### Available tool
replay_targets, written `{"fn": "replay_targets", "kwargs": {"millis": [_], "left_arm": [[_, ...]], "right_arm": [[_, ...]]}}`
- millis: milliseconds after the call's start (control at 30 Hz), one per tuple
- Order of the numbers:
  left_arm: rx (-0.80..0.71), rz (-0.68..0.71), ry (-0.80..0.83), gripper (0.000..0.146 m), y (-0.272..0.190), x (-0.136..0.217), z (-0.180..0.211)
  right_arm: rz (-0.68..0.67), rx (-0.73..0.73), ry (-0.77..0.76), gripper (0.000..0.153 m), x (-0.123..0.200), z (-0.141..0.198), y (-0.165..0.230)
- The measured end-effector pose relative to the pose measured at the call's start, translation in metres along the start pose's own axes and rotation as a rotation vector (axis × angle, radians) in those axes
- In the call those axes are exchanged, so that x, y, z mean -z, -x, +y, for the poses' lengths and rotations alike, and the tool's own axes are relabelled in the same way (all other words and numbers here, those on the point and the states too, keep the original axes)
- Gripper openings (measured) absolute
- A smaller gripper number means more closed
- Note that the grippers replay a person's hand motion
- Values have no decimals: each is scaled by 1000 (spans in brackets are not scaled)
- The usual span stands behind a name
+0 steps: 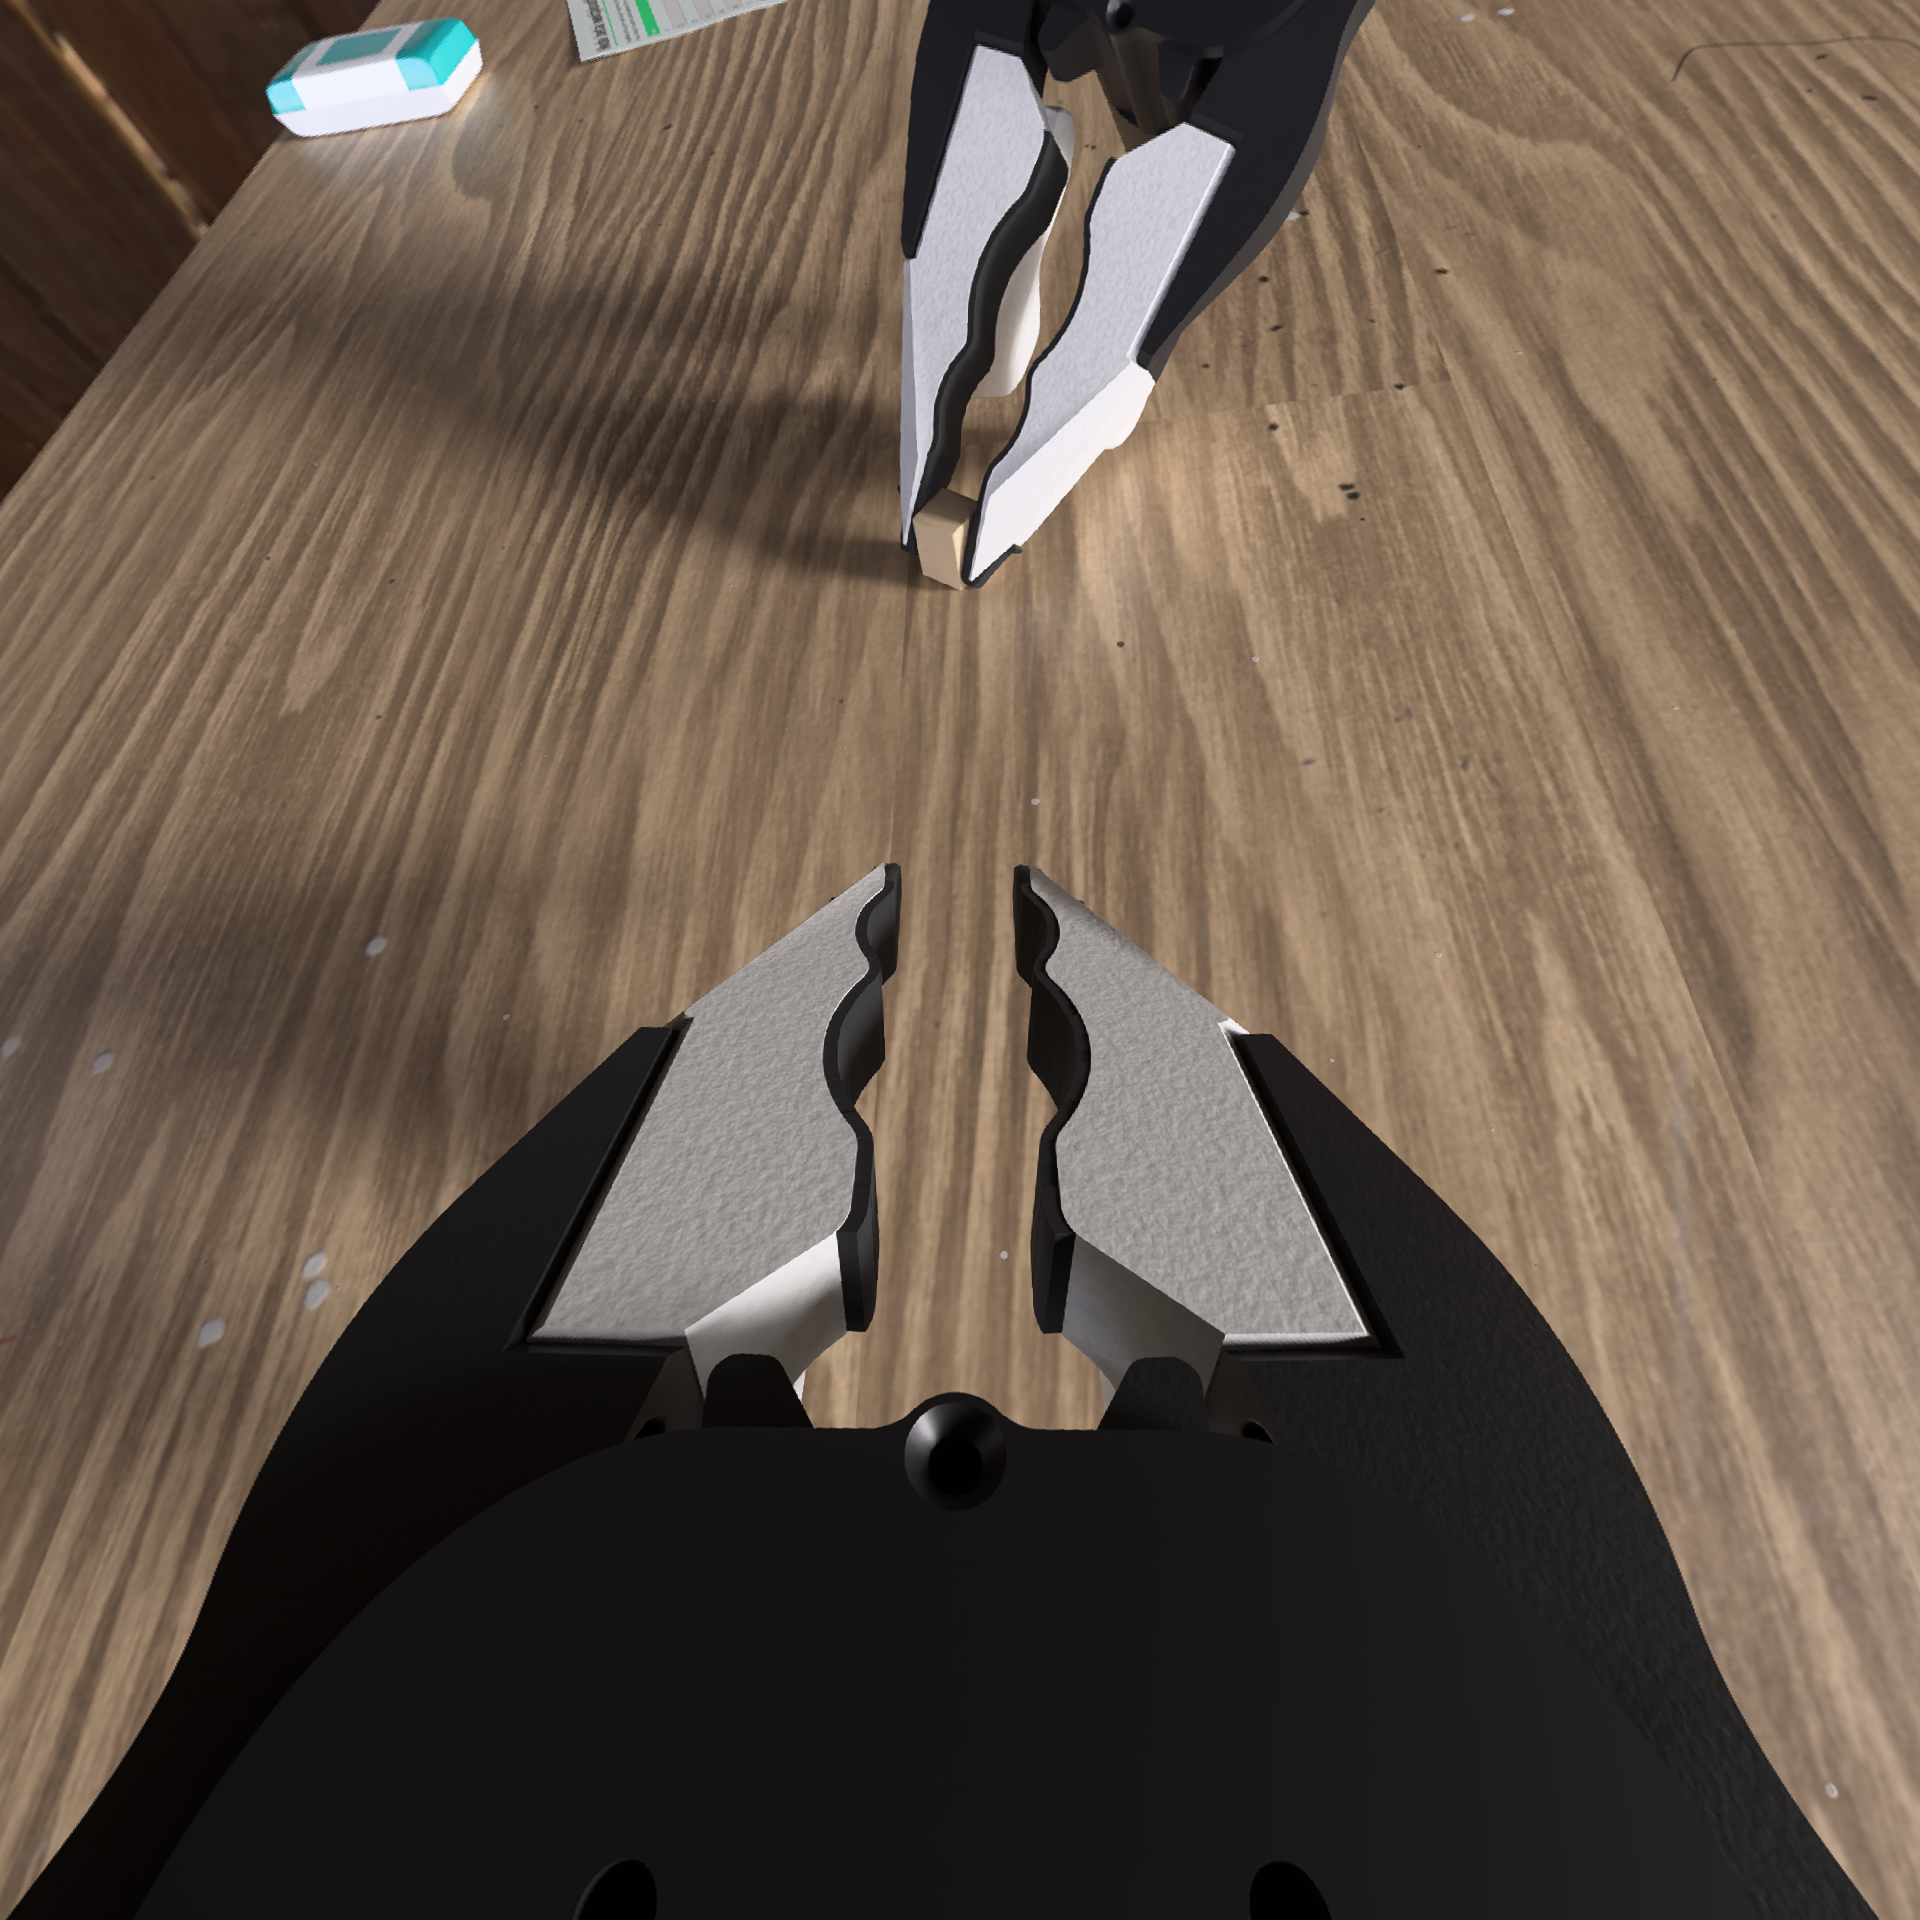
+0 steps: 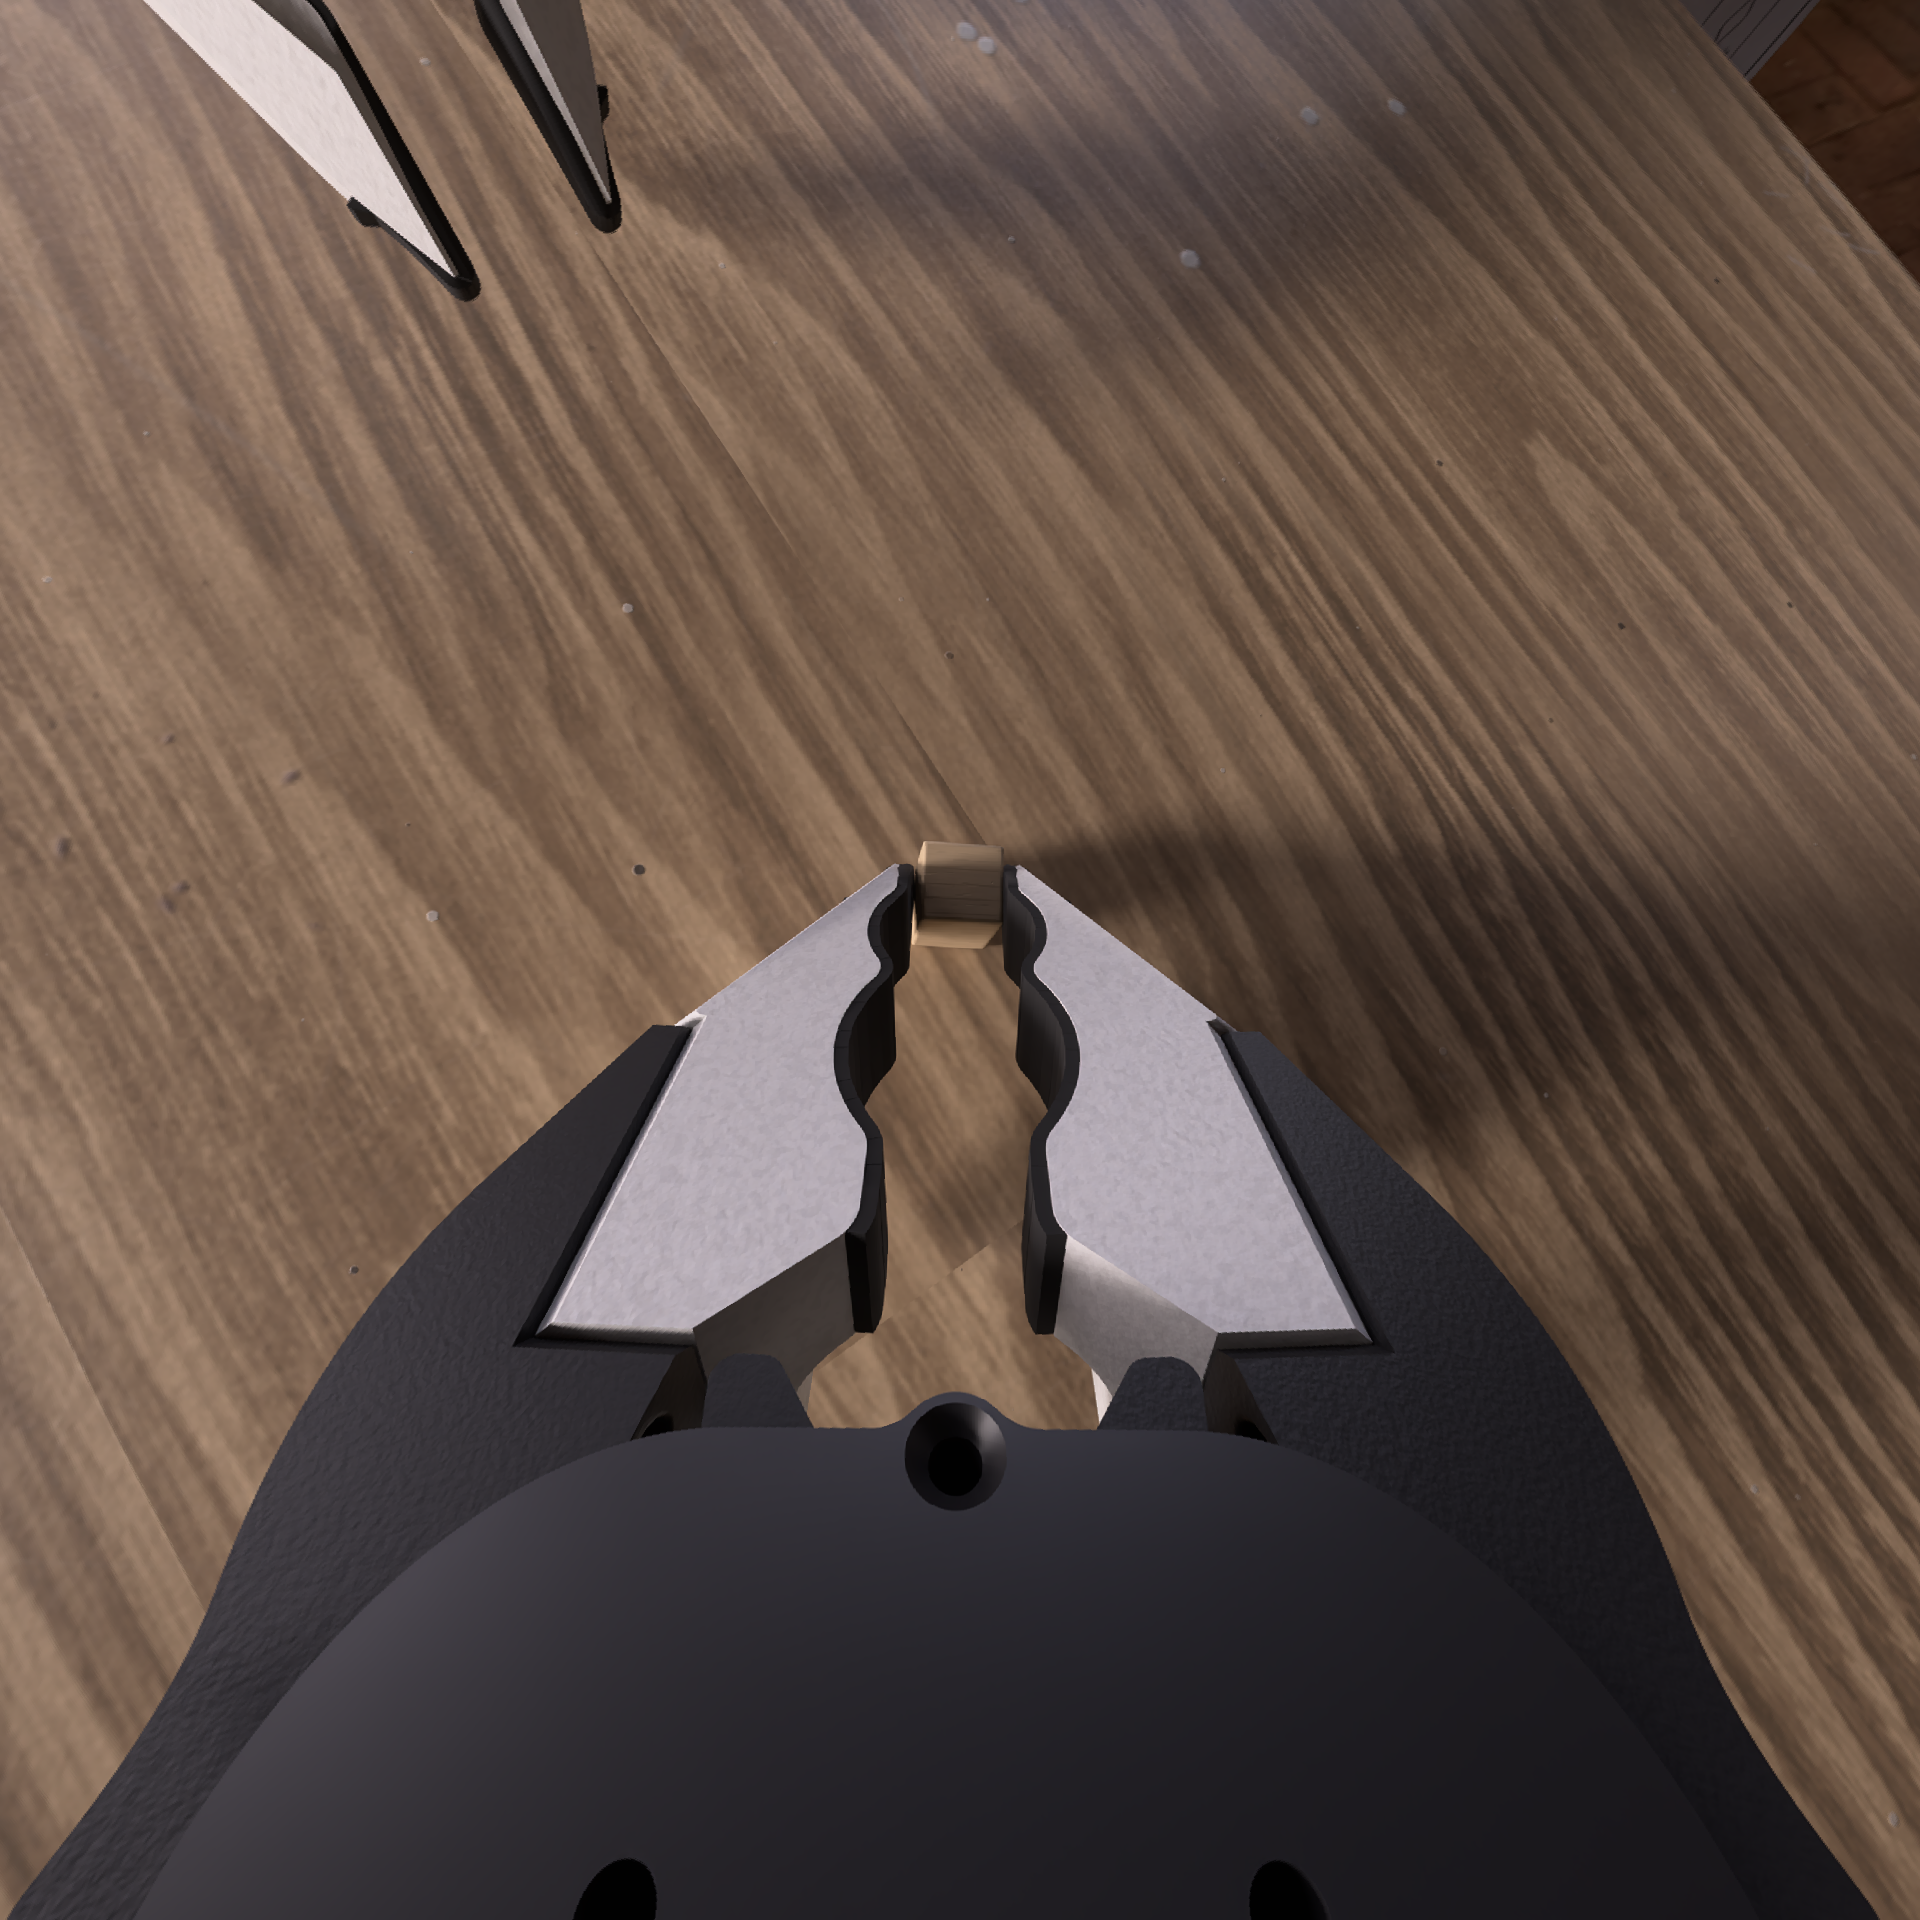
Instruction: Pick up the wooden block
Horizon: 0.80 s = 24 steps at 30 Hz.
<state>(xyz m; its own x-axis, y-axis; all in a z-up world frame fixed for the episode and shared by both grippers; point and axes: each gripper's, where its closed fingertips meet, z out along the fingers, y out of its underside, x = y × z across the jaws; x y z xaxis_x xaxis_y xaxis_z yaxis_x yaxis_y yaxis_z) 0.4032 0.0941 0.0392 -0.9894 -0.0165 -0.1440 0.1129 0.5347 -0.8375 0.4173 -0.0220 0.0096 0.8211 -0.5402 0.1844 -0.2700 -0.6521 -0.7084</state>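
The wooden block (image 2: 958, 896) is a small pale cube. My right gripper (image 2: 958, 883) is shut on it, one fingertip on each side. In the left wrist view the right gripper (image 1: 951, 551) points down at the wooden table (image 1: 520, 675) with the block (image 1: 938, 540) between its tips, at or just above the surface. My left gripper (image 1: 956, 883) is open and empty, low over the table and well short of the block. Its fingers also show at the top left of the right wrist view (image 2: 535, 252).
A white and teal box (image 1: 374, 78) lies at the far left near the table edge. A printed sheet of paper (image 1: 665, 21) lies at the far edge. The table's edge shows at the top right of the right wrist view (image 2: 1766, 83).
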Motion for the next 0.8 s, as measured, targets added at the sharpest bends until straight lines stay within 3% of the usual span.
{"fn": "replay_targets", "kwargs": {"millis": [467,800], "left_arm": [[-14,6,8,22,-2,-1,1],[-63,18,48,27,-9,-5,5]], "right_arm": [[-7,12,-6,14,0,-1,2],[-87,51,-115,14,4,-20,19]]}}
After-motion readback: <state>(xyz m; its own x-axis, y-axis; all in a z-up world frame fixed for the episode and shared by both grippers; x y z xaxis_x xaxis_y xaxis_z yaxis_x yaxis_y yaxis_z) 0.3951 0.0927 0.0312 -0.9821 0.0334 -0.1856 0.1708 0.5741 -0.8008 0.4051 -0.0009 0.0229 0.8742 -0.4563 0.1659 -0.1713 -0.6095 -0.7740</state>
